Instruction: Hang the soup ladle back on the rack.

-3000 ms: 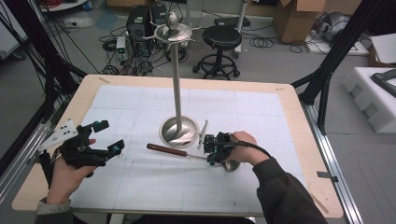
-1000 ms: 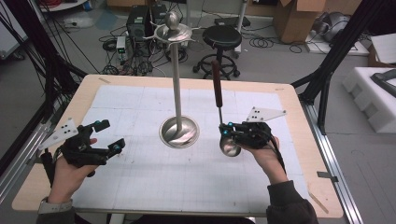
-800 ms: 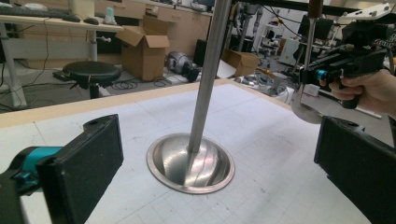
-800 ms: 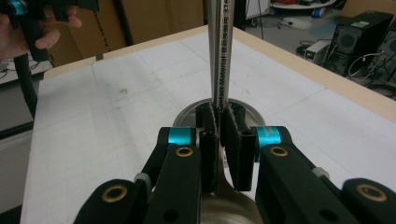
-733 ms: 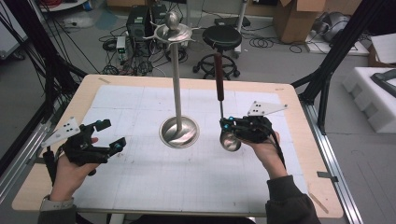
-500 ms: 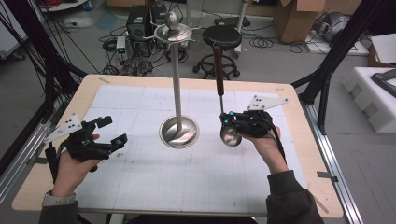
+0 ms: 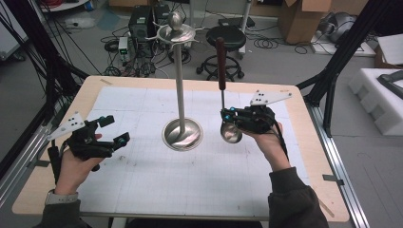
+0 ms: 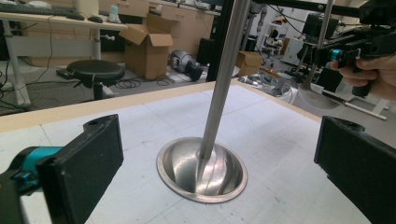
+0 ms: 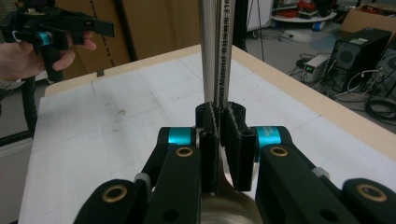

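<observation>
- The ladle [image 7: 230, 128] was held upright (bowl down) by the right gripper [image 7: 227, 115], jaws clamped on its stem.
- The left gripper [image 7: 114, 130] was held wide apart, gripping nothing.
- "Contact Material" could be read on the stem.

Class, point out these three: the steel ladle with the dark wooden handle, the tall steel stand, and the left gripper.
steel ladle [image 7: 231, 134], high view, on its bowl.
tall steel stand [image 7: 179, 85], high view, on its pole.
left gripper [image 7: 116, 129], high view, between its fingertips.
</observation>
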Demonstrator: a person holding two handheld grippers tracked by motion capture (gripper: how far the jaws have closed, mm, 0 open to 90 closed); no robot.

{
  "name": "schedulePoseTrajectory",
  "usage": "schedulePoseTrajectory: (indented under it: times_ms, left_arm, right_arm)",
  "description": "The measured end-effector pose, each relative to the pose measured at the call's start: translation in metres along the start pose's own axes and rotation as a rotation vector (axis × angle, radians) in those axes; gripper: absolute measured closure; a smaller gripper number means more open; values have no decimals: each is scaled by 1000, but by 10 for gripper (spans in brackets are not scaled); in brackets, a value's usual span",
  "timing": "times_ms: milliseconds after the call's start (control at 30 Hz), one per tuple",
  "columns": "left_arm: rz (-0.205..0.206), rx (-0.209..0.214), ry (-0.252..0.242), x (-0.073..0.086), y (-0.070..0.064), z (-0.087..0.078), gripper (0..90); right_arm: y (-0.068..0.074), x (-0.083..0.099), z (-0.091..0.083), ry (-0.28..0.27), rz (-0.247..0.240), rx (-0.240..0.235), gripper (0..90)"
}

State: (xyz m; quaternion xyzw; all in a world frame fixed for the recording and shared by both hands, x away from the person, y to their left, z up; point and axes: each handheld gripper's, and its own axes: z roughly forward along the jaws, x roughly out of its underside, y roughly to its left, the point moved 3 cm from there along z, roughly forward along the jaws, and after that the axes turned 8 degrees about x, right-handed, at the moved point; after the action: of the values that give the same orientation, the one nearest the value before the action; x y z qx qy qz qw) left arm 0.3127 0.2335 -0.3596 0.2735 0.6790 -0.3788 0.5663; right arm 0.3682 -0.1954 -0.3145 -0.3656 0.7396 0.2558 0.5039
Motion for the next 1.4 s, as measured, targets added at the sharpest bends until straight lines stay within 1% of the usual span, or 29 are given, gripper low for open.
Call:
schedulePoseTrajectory:
  times_ms: [233,400,467,533,633,733,833,900,1033,1133,1400]
  left_arm:
    - [6,7,1,-1,-3,0,17]
    - [7,5,3,-1,-3,0,17]
    - [8,6,2,-1,-3,0,17]
    - [6,6,-1,-1,-3,-1,17]
    - [7,7,-2,-2,-3,-1,17]
    - [5,10,-7,-2,-3,-2,17]
    - [27,-1,7,-2,-4,-2,17]
    - [25,0,8,-2,-4,-1,17]
    - [27,3,7,-2,-5,-1,17]
    - [20,3,0,-3,-5,-2,17]
    - [22,5,6,-2,-5,-1,17]
  right_arm:
    - [8,-6,1,-9,-8,-7,844]
    - [13,-12,6,-17,-10,-19,844]
    - [15,-15,8,-15,-14,-16,844]
    - [18,-19,10,-18,-28,-13,844]
    - [20,-22,12,-19,-25,-13,843]
    - [20,-23,15,-17,-26,-15,844]
    - [21,-23,19,-10,-21,-14,844]
    - [21,-21,20,-7,-14,-18,844]
    - [21,-21,24,-6,-20,-15,843]
    - [20,-21,25,-3,-19,-12,844]
    - [19,-21,29,-3,-17,-7,843]
